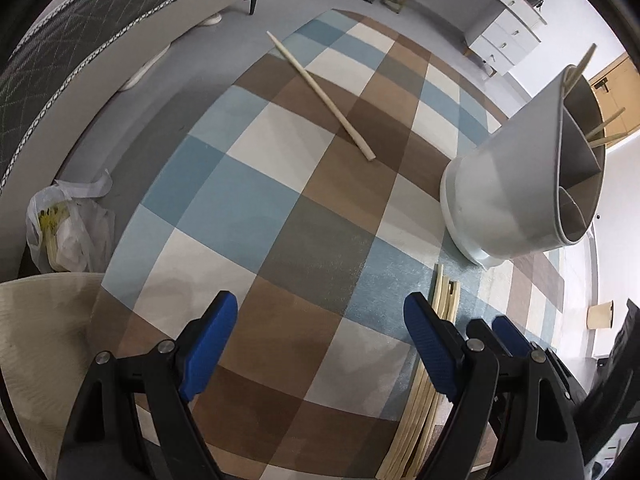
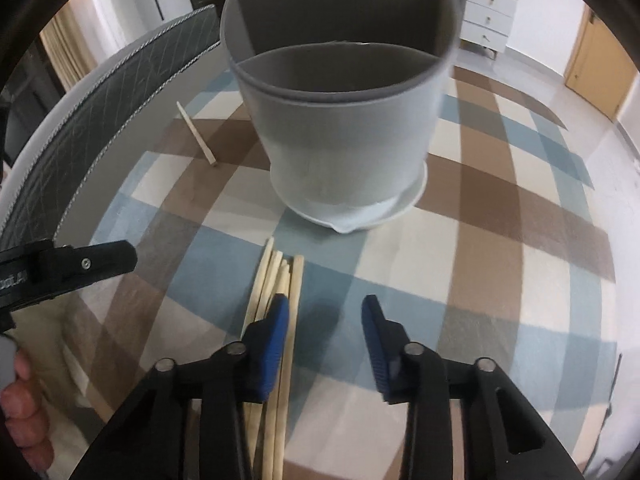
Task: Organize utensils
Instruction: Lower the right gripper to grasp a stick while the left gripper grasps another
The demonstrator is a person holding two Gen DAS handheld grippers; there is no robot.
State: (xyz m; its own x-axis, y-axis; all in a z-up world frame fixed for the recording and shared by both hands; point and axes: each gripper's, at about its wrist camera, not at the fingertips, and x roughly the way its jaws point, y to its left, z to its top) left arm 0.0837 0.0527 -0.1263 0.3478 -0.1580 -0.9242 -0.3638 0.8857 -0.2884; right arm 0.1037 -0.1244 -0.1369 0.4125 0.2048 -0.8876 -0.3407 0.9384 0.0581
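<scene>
On the checked rug (image 2: 500, 208), bundled chopsticks (image 2: 276, 280) lie before the grey holder (image 2: 344, 120). Right gripper (image 2: 325, 344) fingers stand apart, apparently gripping nothing; left gripper (image 1: 320, 344) fingers spread wide.

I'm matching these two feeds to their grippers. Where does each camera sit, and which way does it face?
Left wrist: on the left gripper, aimed steeply down at the rug; its own open fingers show, with the right gripper's fingers beside them.
Right wrist: on the right gripper, aimed down at the holder; its fingers show, nothing between them, with the left gripper and a hand at left.
Shared: rug, holder, chopstick bundle, lone chopstick.
</scene>
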